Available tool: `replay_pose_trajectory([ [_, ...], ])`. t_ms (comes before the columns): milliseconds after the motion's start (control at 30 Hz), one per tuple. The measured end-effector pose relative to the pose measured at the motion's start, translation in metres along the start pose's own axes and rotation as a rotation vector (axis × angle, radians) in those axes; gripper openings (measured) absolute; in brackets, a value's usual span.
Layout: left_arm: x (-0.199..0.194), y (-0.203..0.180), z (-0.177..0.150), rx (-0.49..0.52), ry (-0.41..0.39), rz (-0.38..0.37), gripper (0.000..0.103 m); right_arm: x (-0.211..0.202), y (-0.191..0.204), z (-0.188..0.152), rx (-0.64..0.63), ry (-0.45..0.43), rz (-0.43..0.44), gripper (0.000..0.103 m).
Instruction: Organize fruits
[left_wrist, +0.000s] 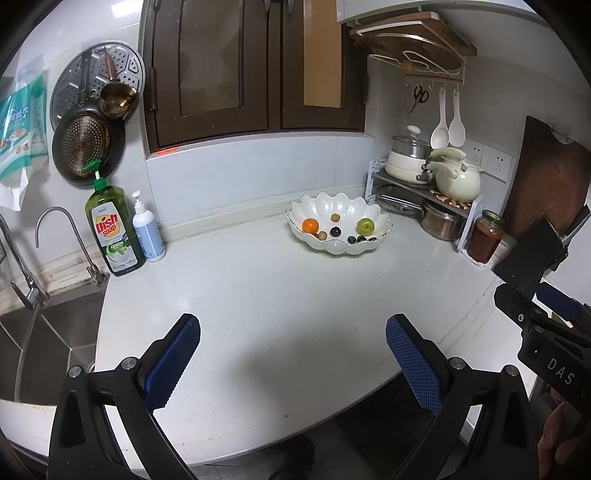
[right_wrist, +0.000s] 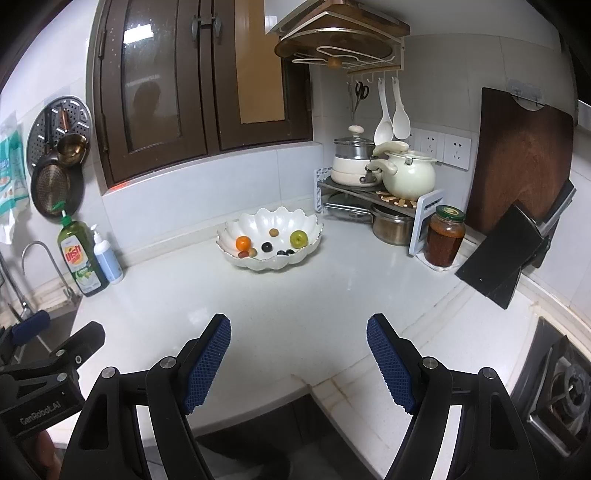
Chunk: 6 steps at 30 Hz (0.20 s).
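Note:
A white scalloped bowl (left_wrist: 373, 218) stands at the back of the white counter; it also shows in the right wrist view (right_wrist: 310, 227). In it lie an orange (left_wrist: 310, 225) (right_wrist: 243, 243), a green apple (left_wrist: 365, 226) (right_wrist: 298, 238), a dark plum (left_wrist: 335, 232) (right_wrist: 266, 246), a small brown fruit (left_wrist: 335, 218) (right_wrist: 273, 232) and several small dark and tan fruits. My left gripper (left_wrist: 293, 332) is open and empty, well short of the bowl above the counter's front. My right gripper (right_wrist: 298, 330) is open and empty, likewise near the front edge.
A dish soap bottle (left_wrist: 112, 229) and a pump bottle (left_wrist: 147, 229) stand by the sink (left_wrist: 44, 332) at left. A rack with pots (right_wrist: 373, 199), a jar (right_wrist: 444, 236), a knife block (right_wrist: 502, 254) and a cutting board (right_wrist: 524, 155) crowd the right corner. A stove (right_wrist: 561, 387) is at far right.

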<state>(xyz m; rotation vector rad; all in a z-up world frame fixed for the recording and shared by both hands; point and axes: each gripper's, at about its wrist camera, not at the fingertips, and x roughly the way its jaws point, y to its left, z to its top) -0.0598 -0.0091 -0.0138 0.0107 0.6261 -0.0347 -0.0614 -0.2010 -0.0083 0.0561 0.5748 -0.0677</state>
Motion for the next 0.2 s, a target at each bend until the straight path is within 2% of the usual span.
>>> replay_pose_trajectory([
  [200,0.0036,-0.0049,0.0052,0.022,-0.016,0.010,0.103,0.0063,-0.0042,0.0008,0.011,0.008,-0.004,0.077],
])
